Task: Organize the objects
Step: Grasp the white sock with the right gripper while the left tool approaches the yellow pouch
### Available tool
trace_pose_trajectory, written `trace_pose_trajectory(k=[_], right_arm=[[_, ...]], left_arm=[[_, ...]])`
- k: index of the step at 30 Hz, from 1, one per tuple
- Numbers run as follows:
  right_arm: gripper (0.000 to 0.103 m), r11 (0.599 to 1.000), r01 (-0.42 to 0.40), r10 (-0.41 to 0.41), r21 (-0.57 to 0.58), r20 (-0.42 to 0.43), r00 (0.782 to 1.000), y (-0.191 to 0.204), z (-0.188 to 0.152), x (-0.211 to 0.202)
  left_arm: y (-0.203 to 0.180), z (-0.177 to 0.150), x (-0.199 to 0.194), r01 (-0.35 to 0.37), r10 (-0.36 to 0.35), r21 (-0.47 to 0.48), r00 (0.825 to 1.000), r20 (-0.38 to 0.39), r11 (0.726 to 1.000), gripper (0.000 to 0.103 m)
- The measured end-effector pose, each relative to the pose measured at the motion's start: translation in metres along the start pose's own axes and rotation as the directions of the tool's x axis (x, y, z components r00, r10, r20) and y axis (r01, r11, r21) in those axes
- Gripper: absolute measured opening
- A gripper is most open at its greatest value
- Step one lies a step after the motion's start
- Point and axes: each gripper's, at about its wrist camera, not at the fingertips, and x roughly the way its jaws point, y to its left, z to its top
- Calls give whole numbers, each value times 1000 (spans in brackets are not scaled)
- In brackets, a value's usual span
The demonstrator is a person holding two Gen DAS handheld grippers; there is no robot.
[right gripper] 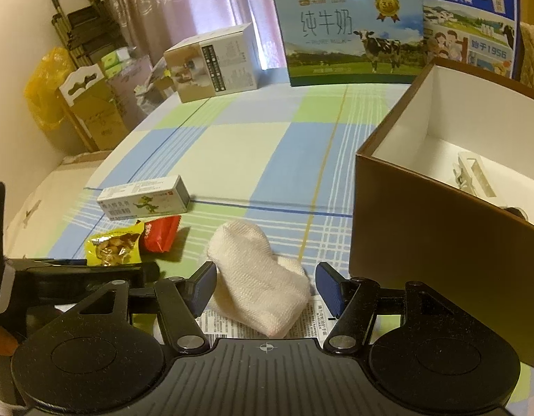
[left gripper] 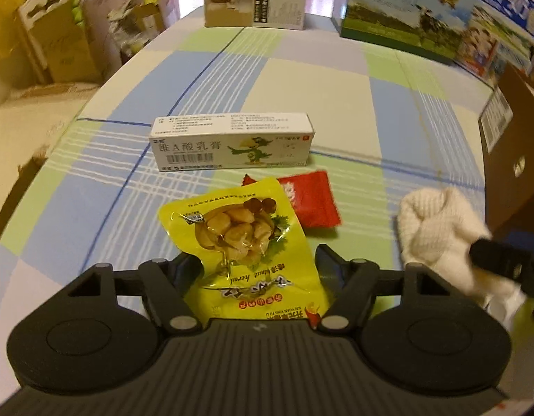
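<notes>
While sorting loose items twd the brown box (right gripper: 422, 228) at right, both claws are straddling targets; left claw (left gripper: 256, 260) is sitting wide around the yellow nut packet (left gripper: 239, 235), not yet pinching, w/ red sachet (left gripper: 312, 201) and ointment carton (left gripper: 232, 145) waiting behind on the checked surface (left gripper: 301, 79); right claw (right gripper: 265, 284) is gaping wide around the white sock (right gripper: 260, 277), which is lying on a leaflet (right gripper: 317, 315) just beside the box, prob. so the drop-in is short.
</notes>
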Motion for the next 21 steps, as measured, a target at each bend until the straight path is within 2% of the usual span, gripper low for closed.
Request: trace_pose_trajectory(k=[3,7,14,21], right_arm=[[60,1000,-3,3,-23,-2,1000,4,0,1],[61,997,-19,19,-68,-5,1000,10,2,4],[65,982,7,-14,-191,-37,999,27,2,19],[66,972,35,-47,-233,-46,998,32,0,34]], left_arm=[[8,-6,-5,-13,13,43,1000,9,999,66],[21,-8,-8,-21,21,50,1000,4,999,65],[23,-4,-17,-7,6,92,1000,10,996,56],[22,-5,-20,0,-2,114,1000,24,993,51]])
